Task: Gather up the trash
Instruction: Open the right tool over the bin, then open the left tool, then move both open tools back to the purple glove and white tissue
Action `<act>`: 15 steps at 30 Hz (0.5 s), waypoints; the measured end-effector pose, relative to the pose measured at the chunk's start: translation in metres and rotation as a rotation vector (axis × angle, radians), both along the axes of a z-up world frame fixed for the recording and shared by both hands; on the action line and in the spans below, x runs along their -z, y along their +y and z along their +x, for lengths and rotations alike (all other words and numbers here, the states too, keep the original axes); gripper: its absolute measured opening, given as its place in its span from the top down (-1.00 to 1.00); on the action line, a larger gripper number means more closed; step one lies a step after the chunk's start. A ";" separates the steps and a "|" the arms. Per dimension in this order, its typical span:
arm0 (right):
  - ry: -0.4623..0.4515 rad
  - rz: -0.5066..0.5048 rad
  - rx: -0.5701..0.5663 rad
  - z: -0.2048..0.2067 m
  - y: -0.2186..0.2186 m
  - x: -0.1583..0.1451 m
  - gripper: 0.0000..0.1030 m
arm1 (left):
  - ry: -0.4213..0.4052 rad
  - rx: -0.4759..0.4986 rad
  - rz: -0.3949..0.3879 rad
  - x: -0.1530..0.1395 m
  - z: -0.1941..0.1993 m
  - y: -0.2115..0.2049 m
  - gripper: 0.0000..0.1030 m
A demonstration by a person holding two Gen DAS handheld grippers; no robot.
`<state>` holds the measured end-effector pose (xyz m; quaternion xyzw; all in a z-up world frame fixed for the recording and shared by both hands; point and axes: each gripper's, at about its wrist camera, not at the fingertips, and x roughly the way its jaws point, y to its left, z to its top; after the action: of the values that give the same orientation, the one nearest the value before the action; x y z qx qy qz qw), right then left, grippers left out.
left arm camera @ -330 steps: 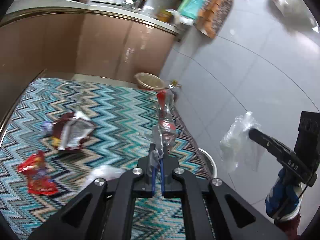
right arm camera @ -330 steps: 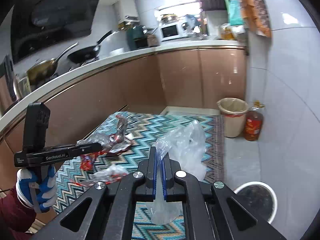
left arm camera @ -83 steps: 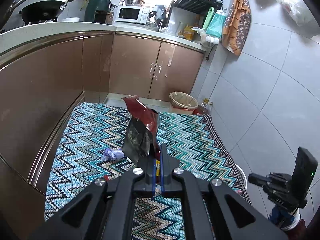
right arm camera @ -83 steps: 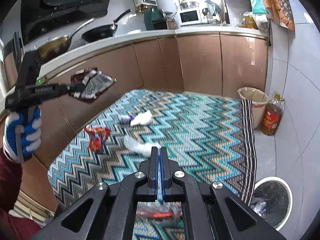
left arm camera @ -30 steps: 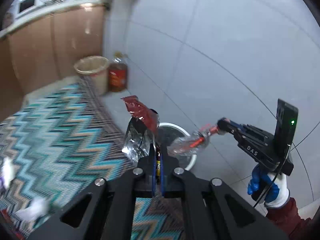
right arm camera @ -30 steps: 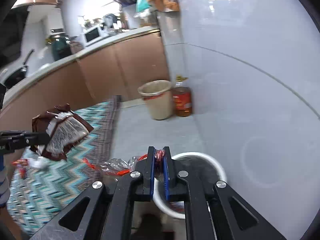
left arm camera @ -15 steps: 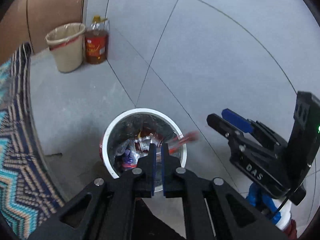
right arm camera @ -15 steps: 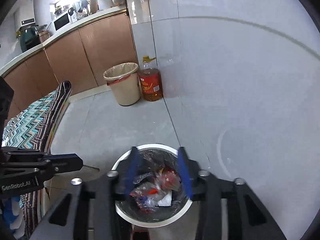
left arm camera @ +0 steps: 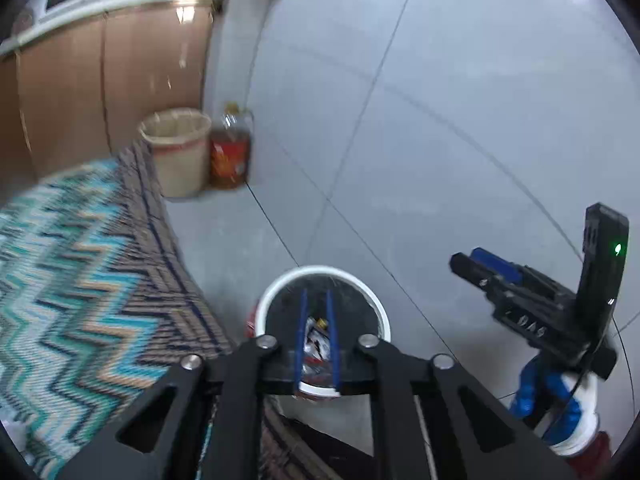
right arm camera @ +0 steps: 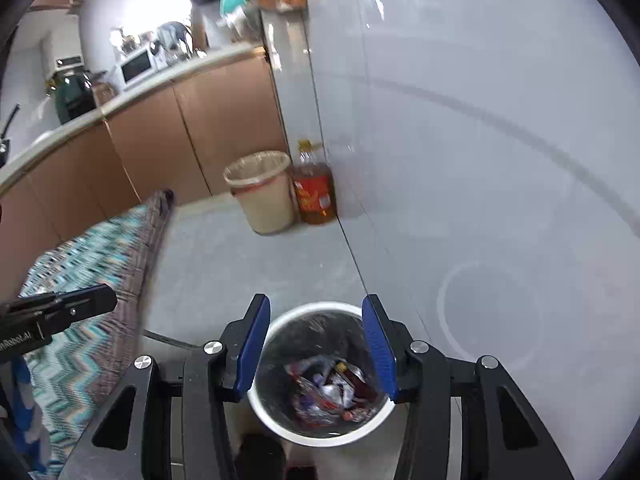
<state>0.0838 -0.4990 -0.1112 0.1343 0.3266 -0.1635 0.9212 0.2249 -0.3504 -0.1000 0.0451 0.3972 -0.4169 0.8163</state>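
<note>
A round bin with a white rim (right arm camera: 320, 438) stands on the grey floor by the tiled wall, with crumpled wrappers (right arm camera: 332, 392) lying inside. My right gripper (right arm camera: 316, 302) hangs just above it, open and empty, its blue pads (right arm camera: 256, 340) far apart on either side of the bin mouth. In the left wrist view the same bin (left arm camera: 320, 272) sits under my left gripper (left arm camera: 316, 294). Its jaws are opening, a narrow gap shows, and nothing is held between them. The right gripper (left arm camera: 480, 264) shows at the right in a blue-gloved hand (left arm camera: 540, 392).
A beige wastebasket (right arm camera: 264, 192) and an oil bottle (right arm camera: 314, 188) stand against the wall by brown cabinets (right arm camera: 180, 140). A zigzag rug (left arm camera: 80, 280) covers the floor left of the bin. The left gripper (right arm camera: 80, 300) reaches in from the left.
The dark red snack bag has left my left gripper and the clear wrapper my right; both lie in the bin. Both jaws have parted, the right widely. Both hands dropped toward the bin.
</note>
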 end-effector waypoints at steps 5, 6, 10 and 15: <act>-0.107 -0.043 -0.048 -0.014 0.043 -0.054 -0.02 | -0.056 0.000 -0.018 -0.033 -0.021 0.048 0.39; -0.132 -0.054 -0.064 -0.017 0.055 -0.066 -0.03 | -0.071 -0.010 -0.021 -0.041 -0.026 0.060 0.26; -0.207 -0.093 -0.130 -0.020 0.096 -0.105 -0.08 | -0.152 -0.056 -0.038 -0.066 -0.041 0.105 0.09; -0.279 -0.117 -0.209 -0.018 0.144 -0.141 -0.09 | -0.230 -0.145 -0.049 -0.093 -0.048 0.173 0.08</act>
<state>0.0661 -0.3550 0.0298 0.0670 0.1977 -0.0656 0.9758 0.1771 -0.1770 -0.0067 0.0438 0.2930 -0.3587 0.8852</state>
